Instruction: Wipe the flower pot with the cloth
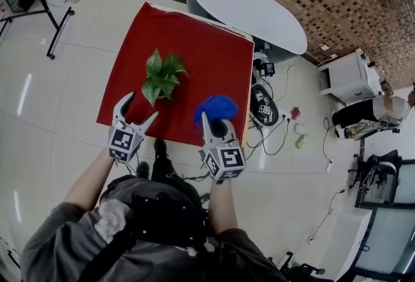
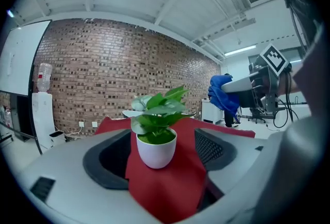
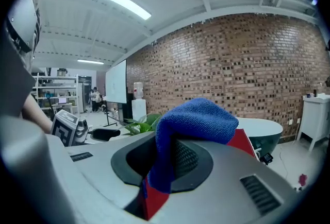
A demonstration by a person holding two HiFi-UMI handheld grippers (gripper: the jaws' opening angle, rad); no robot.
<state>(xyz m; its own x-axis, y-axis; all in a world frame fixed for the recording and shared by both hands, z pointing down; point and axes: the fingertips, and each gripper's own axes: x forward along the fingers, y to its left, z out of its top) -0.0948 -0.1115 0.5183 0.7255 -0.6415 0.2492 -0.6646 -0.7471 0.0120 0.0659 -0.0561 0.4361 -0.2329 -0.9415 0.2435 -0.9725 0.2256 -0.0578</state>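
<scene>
A white flower pot with a green leafy plant stands upright on the red-covered table, near its front left part. My left gripper hovers at the table's front edge, just short of the pot, jaws spread wide with nothing between them. In the left gripper view the pot sits centred beyond the open jaws, apart from them. My right gripper is shut on a blue cloth, which bunches over its tips. It hangs over the table's front right part, to the right of the plant.
A white oval table stands behind the red one. Cables and small devices lie on the floor to its right. Farther right are a white cabinet and a seated person. A whiteboard stand's leg is at the far left.
</scene>
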